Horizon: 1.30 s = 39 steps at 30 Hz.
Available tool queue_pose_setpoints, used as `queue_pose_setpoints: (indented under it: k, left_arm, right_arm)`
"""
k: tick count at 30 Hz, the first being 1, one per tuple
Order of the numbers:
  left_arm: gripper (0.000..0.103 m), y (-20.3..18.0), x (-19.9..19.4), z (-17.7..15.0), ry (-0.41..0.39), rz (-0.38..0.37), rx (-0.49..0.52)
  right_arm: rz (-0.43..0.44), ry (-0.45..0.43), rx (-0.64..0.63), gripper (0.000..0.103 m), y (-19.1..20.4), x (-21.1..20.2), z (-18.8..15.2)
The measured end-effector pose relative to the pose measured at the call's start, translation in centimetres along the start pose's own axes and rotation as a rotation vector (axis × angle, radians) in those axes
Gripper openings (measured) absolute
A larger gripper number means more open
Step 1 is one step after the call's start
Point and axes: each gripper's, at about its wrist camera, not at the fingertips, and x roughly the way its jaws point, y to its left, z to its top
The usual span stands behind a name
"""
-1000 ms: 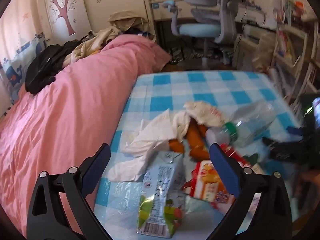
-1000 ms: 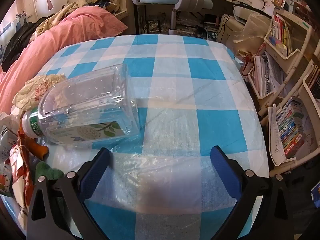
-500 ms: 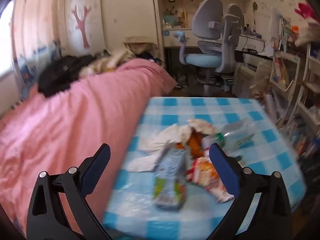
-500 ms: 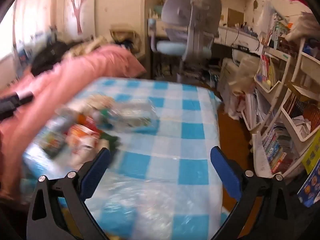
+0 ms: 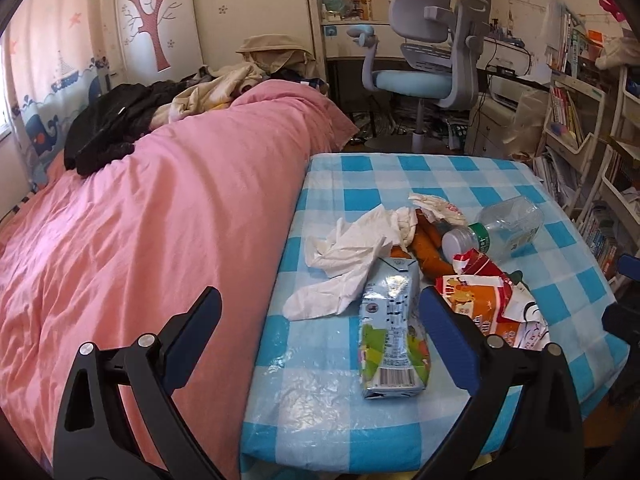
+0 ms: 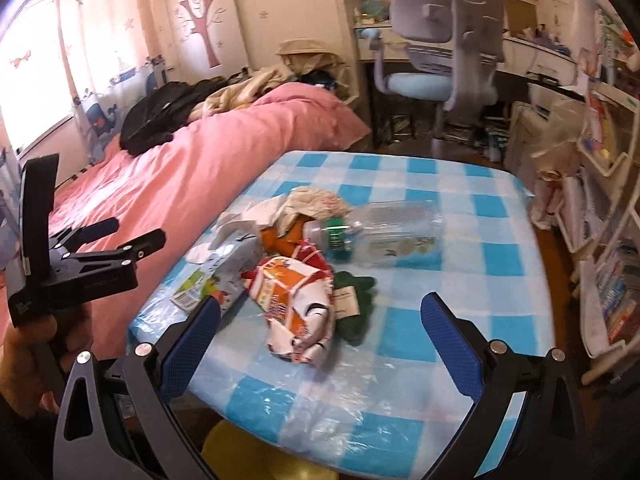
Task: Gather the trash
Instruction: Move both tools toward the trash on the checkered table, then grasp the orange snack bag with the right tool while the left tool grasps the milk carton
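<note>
The right gripper (image 6: 320,328) hangs wide open above the desk (image 6: 460,300), empty. Ahead lie a crumpled snack bag (image 6: 298,304), a clear bottle (image 6: 392,228) on its side and a carton (image 6: 216,272). The left gripper (image 6: 116,236) hovers over the pink bed (image 6: 192,160).

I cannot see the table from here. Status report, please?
Both grippers, left and right, open, empty. Trash pile untouched on checked table: carton, bottle, wrapper. Nothing in the way.
</note>
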Motion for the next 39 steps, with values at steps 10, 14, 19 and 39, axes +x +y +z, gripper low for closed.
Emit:
queue_pose_setpoints:
  k: [10, 14, 19, 39]
  left_arm:
    - [0.095, -1.1, 2.6, -0.9, 0.018, 0.029, 0.028]
    - [0.095, -1.1, 3.6, -1.2, 0.044, 0.023, 0.021]
    - [0.095, -1.1, 3.8, -1.1, 0.04, 0.026, 0.018]
    - [0.095, -0.9, 6.4, -0.8, 0.142, 0.104, 0.037]
  right_arm:
    - [-0.002, 0.006, -0.019, 0.096, -0.7, -1.2, -0.9]
    - [0.014, 0.013, -0.018, 0.096, -0.3, -1.1, -0.5]
    - [0.011, 0.024, -0.033, 0.096, -0.2, -0.8, -0.1]
    - [0.087, 0.116, -0.008, 0.067, -0.2, 2.4, 0.3]
